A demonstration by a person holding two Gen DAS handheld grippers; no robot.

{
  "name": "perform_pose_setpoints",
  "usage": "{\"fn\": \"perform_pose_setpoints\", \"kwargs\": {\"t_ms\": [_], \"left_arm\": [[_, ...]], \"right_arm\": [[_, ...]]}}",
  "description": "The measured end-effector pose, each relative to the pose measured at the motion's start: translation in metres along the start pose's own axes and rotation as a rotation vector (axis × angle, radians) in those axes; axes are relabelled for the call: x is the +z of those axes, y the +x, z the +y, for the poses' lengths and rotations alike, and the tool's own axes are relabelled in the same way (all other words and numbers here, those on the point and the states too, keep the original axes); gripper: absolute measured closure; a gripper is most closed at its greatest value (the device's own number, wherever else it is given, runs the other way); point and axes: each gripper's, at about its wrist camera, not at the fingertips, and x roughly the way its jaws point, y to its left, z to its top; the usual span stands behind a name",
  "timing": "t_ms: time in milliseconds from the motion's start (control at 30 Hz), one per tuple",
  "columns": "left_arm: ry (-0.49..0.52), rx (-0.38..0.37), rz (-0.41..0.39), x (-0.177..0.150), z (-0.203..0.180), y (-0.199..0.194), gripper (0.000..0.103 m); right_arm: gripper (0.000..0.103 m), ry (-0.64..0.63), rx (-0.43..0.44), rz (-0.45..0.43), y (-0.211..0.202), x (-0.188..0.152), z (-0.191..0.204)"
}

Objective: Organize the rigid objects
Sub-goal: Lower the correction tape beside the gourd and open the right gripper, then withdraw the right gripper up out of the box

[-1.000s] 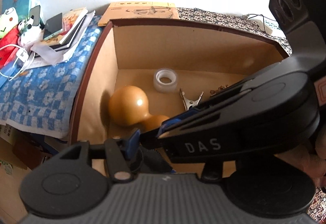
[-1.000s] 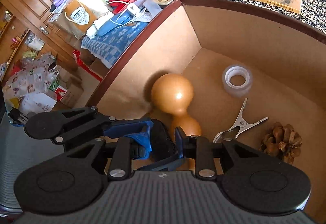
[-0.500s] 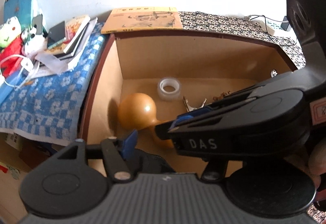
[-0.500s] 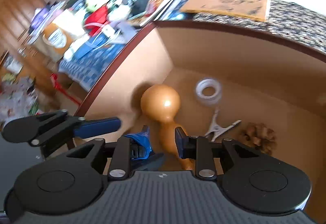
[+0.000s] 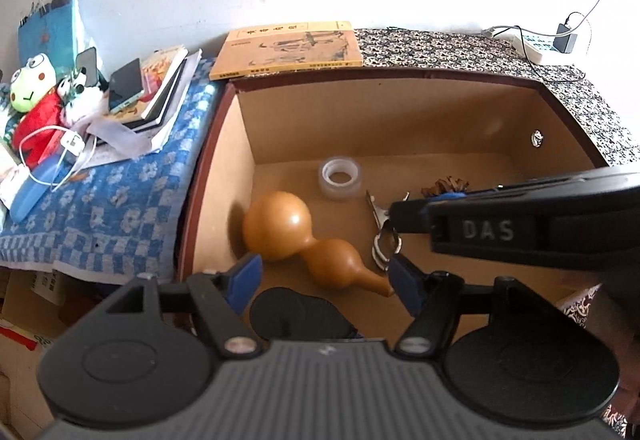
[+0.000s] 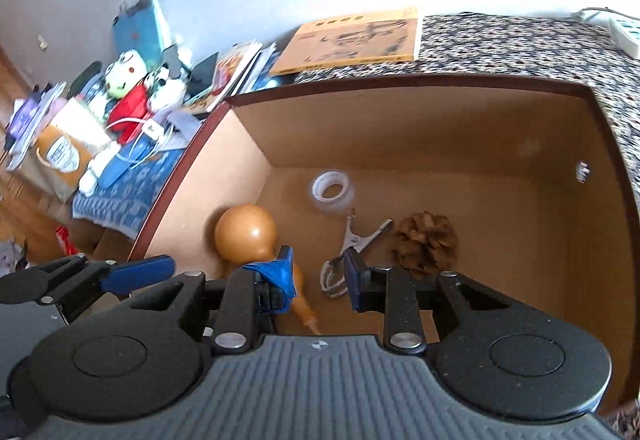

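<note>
Your left tool [image 5: 326,274] has just been opening: its blue pads, close together a second ago, now stand wide apart with nothing between them, hovering over the near end of the brown box [image 5: 400,108]. Your right tool [image 6: 318,274] has swung across since then and its side now fills the right edge of the left view, where white letters on its black body read "DAS". In its own view its jaws stand apart and hold nothing; the gap frames the box floor.

Inside the box, a tan gourd [image 5: 300,236] lies on its side along the left wall, round end toward the back, narrow neck toward you. A clear tape roll [image 5: 340,176] sits flat near the back wall. A metal clip [image 6: 352,244] lies between the gourd and a pine cone [image 6: 426,242], the cone just beside the clip on the right.

Behind the box, a yellow book [image 5: 288,50] with printed characters too small to read rests on a patterned cloth. To the left, on a blue checked cloth [image 5: 100,200], lie stacked books, a phone and plush toys [image 5: 36,100]. A white power strip [image 5: 536,44] sits far right.
</note>
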Motion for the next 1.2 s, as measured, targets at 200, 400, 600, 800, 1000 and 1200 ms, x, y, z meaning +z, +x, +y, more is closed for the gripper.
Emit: {"fn": "perform_pose_setpoints", "kwargs": {"t_ms": [200,400,600,800,1000,1200], "left_arm": [[0.0,0.033,-0.022,-0.002,0.0,-0.018,0.029],[-0.008,0.044,-0.042,-0.006,0.003,-0.037,0.025],[-0.019,0.053,-0.061,-0.012,0.009,-0.053,0.019],[-0.015,0.049,-0.088,-0.02,0.013,-0.07,0.002],[-0.022,0.043,-0.094,-0.028,0.014,-0.083,0.002],[-0.034,0.05,-0.088,-0.039,0.015,-0.088,0.001]], "right_arm": [[0.092,0.037,-0.038,-0.061,-0.021,-0.009,0.001],[0.09,0.074,-0.061,-0.102,-0.037,-0.021,0.008],[0.09,0.091,-0.082,-0.137,-0.051,-0.033,0.02],[0.089,0.085,-0.111,-0.17,-0.063,-0.042,0.031],[0.088,0.112,-0.112,-0.184,-0.074,-0.053,0.036],[0.087,0.124,-0.122,-0.187,-0.08,-0.064,0.038]]}}
